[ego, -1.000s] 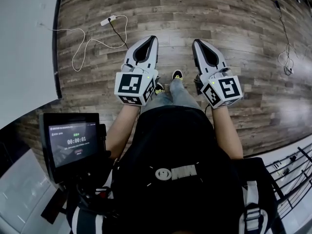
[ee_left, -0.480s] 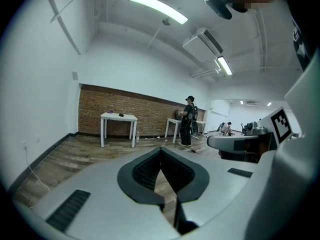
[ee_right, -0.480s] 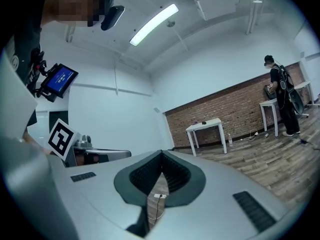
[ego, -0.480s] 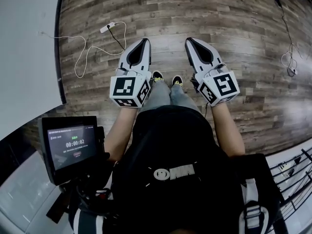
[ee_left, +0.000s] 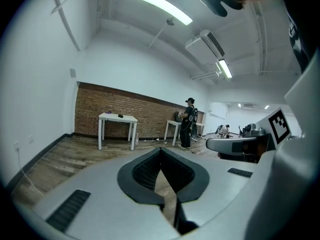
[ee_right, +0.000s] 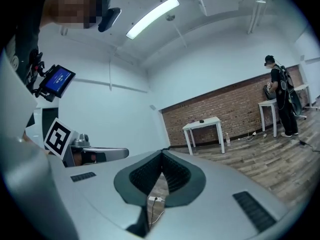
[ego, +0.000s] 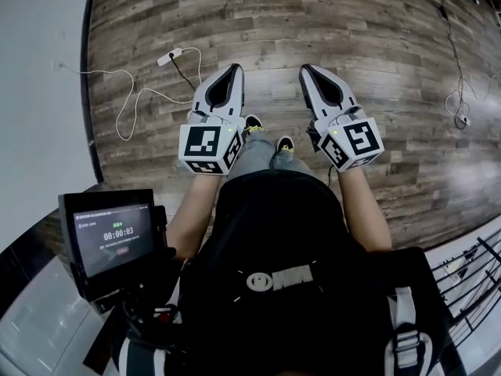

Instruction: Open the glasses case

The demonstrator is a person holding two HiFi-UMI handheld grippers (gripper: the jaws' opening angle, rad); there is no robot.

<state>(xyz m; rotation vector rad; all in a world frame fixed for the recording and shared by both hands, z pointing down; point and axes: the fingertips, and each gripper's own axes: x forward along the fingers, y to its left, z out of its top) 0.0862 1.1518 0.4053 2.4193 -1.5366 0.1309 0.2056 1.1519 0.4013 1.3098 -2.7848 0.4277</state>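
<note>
**Both grippers empty, the case not yet reached**

The left gripper [ego: 233, 68] and the right gripper [ego: 307, 68] are held out side by side above the grey-brown wood plank floor [ego: 313, 22], well apart from each other; each gripper's own view shows its jaws pressed fully together at the tips with nothing between them, only floor behind the gap. No glasses case can be made out near either gripper. A small dark object [ee_left: 120, 115] lies on the white four-legged tabletop [ee_left: 117, 118] against the far brick wall; it may be the case, but it is too small to tell. A thin white cable with a plug [ego: 172, 56] lies loose on the floor to the left; a small black screen showing a timer [ego: 116, 235] sits by the person's left side.

By my reading the task is at its very start, in the approach; opening has not begun. The next move calls for getting to the tabletop, confirming the case, then parting the jaws; one gripper will probably have to steady the base while the other lifts the lid.
</note>
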